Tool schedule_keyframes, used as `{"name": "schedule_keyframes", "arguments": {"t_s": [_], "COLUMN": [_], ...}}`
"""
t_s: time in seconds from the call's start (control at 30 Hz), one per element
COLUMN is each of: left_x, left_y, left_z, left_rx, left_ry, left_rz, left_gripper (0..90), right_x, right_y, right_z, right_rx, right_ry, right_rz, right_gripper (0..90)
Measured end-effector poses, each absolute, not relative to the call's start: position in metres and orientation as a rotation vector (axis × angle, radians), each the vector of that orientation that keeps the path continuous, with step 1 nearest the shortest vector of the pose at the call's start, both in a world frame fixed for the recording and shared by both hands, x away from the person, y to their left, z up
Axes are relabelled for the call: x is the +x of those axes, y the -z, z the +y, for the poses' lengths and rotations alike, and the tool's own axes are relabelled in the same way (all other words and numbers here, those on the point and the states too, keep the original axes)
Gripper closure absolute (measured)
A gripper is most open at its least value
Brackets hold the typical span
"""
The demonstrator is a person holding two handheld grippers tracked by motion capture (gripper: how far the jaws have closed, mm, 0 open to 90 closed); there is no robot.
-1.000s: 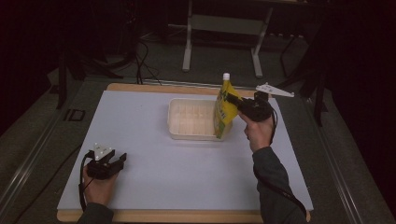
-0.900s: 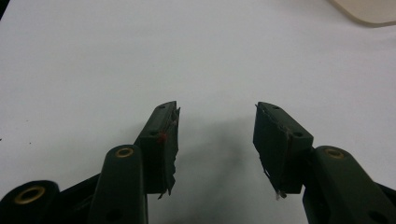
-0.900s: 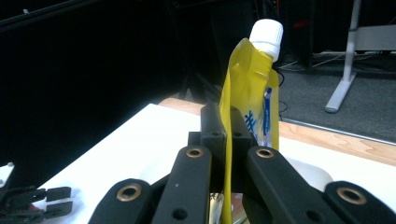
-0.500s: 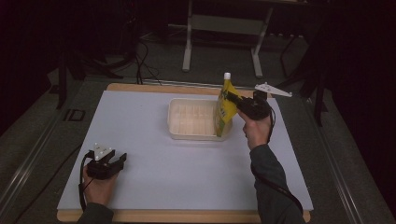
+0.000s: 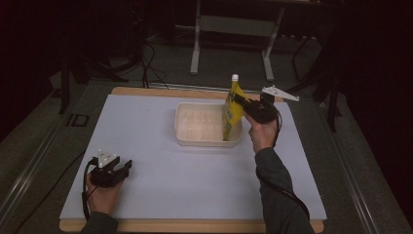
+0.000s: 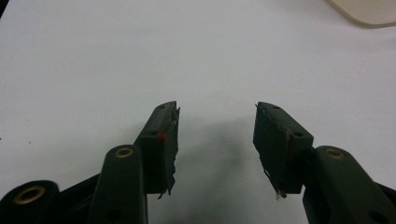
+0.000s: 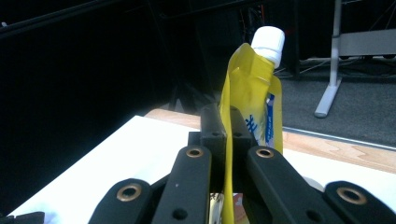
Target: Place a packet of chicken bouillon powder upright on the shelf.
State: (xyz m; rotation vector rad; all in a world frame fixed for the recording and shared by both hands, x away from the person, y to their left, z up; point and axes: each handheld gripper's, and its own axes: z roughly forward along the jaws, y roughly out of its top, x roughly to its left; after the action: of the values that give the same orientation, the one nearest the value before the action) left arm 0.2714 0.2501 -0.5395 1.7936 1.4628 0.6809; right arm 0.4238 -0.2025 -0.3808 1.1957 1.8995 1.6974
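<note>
A yellow spouted pouch (image 5: 233,109) with a white cap hangs upright over the right end of a cream plastic tray (image 5: 203,140). My right gripper (image 5: 241,104) is shut on the pouch's edge; in the right gripper view the pouch (image 7: 254,100) rises between the closed jaws of that gripper (image 7: 226,122). My left gripper (image 5: 122,169) rests low at the table's front left, open. In the left gripper view its fingertips (image 6: 217,112) stand wide apart over bare white table with nothing between them.
The white table top (image 5: 146,126) has a wooden border. A corner of the tray (image 6: 369,11) shows at the top right of the left gripper view. Metal stand legs (image 5: 197,46) and cables lie on the dark floor beyond the far edge.
The right gripper and the pouch have shifted very slightly; the pouch stays over the tray's right end. The left gripper has not moved.
</note>
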Motion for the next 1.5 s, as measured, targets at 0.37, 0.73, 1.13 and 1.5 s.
{"name": "schedule_keyframes", "arguments": {"t_s": [0.37,0.73,1.13,1.5], "left_x": [0.271,0.272,0.272,0.272], "left_y": [0.539,0.540,0.540,0.540], "left_z": [0.250,0.250,0.250,0.250], "left_rx": [1.793,1.795,1.795,1.796], "left_ry": [-0.679,-0.680,-0.678,-0.677], "left_rz": [1.462,1.463,1.463,1.463], "left_gripper": [49.6,49.6,49.5,49.4], "right_x": [0.427,0.426,0.429,0.429], "right_y": [0.383,0.394,0.405,0.406], "right_z": [-0.199,-0.201,-0.196,-0.193], "right_rx": [1.177,1.213,1.248,1.248], "right_ry": [-1.685,-1.647,-1.612,-1.568], "right_rz": [1.898,1.913,1.929,1.964], "right_gripper": [90.0,90.0,89.8,77.1]}}
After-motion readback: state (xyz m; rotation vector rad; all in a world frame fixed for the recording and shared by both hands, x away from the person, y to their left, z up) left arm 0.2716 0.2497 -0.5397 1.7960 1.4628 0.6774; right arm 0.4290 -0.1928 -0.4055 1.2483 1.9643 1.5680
